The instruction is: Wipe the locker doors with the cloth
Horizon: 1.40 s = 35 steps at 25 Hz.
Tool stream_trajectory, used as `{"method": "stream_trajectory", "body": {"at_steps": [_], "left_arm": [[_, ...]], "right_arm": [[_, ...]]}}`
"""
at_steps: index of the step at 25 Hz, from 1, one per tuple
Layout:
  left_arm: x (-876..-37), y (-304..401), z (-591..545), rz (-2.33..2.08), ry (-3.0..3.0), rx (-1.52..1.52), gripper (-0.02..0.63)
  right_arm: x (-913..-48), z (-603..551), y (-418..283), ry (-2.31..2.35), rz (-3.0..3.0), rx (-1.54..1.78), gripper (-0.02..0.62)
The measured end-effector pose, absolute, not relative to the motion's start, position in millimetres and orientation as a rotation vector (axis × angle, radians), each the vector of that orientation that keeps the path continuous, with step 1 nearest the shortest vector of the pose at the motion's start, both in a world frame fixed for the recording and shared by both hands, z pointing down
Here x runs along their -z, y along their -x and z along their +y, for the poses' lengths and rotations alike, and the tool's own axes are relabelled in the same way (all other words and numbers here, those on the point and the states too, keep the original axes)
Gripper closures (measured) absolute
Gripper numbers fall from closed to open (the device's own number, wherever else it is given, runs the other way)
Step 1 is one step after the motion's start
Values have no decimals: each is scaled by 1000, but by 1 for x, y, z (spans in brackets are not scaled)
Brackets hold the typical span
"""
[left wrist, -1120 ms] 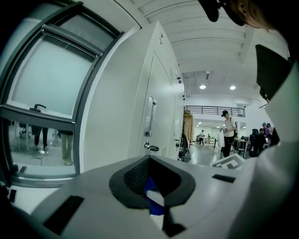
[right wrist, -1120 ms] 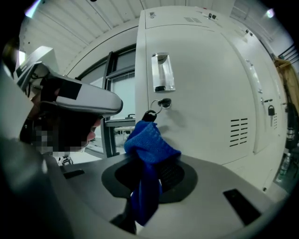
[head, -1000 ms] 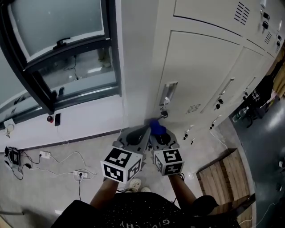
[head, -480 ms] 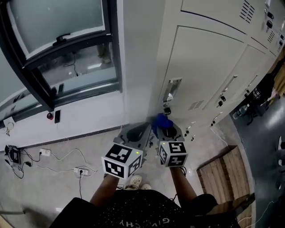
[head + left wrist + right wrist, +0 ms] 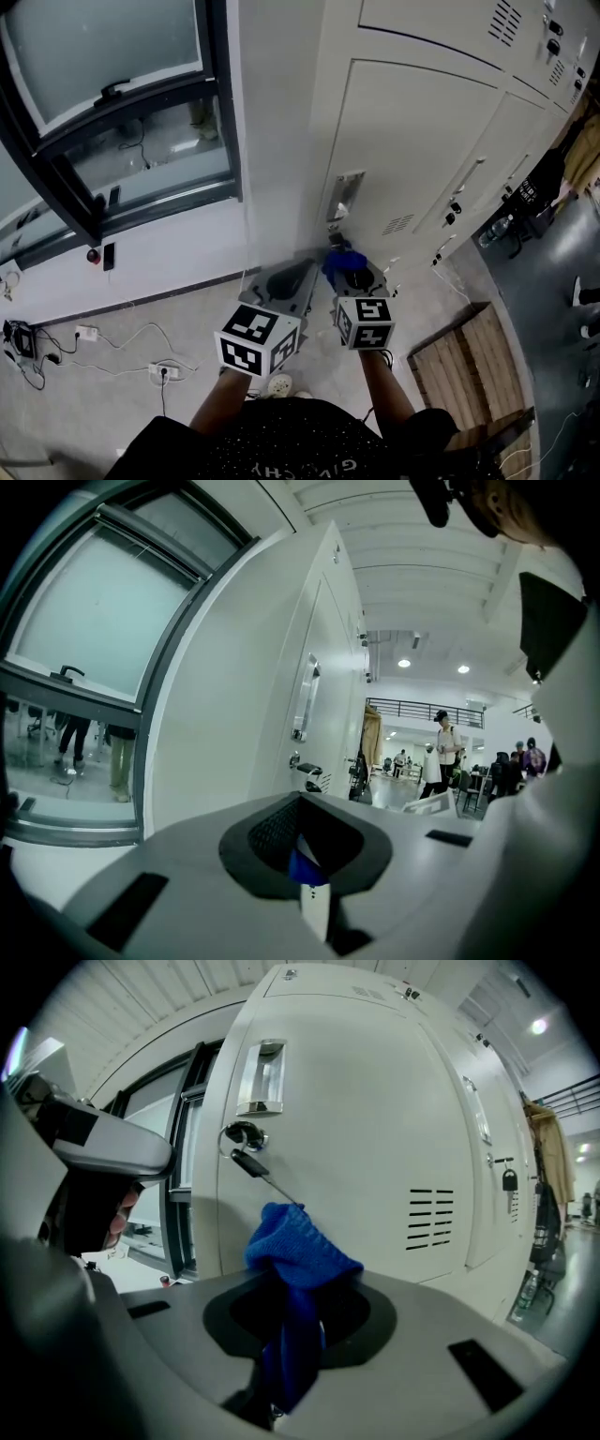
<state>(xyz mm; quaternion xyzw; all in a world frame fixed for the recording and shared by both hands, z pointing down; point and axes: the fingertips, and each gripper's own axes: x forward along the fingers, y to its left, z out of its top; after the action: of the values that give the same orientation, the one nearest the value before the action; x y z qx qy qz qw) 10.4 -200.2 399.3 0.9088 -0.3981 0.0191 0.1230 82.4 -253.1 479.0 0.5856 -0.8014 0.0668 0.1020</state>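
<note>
A blue knitted cloth (image 5: 298,1246) bunches up out of my right gripper (image 5: 295,1335), which is shut on it. In the head view the cloth (image 5: 339,260) sits just below the key (image 5: 339,238) and the metal handle (image 5: 346,193) of a cream locker door (image 5: 412,141), close to its lower left corner; contact with the door cannot be made out. The same key (image 5: 246,1147) hangs under the handle (image 5: 260,1077). My left gripper (image 5: 286,281) hovers beside the right one, shut and holding nothing, pointing along the locker's side (image 5: 323,667).
A dark-framed window (image 5: 112,112) fills the wall to the left. Cables and a power strip (image 5: 159,370) lie on the floor. A wooden pallet (image 5: 469,361) lies at the right. More locker doors with padlocks (image 5: 508,1180) follow to the right. People (image 5: 448,752) stand far off.
My right gripper and the cloth have drifted slightly right and toward the locker door below the key. My left gripper has barely moved.
</note>
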Motion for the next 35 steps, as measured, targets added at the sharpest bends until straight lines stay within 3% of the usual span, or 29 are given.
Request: {"method": "stream_trajectory", "body": {"at_steps": [35], "left_arm": [[-400, -64, -211, -1022, -2726, -74, 597]], "right_arm": [[-484, -299, -220, -2018, -2099, -190, 515]]}}
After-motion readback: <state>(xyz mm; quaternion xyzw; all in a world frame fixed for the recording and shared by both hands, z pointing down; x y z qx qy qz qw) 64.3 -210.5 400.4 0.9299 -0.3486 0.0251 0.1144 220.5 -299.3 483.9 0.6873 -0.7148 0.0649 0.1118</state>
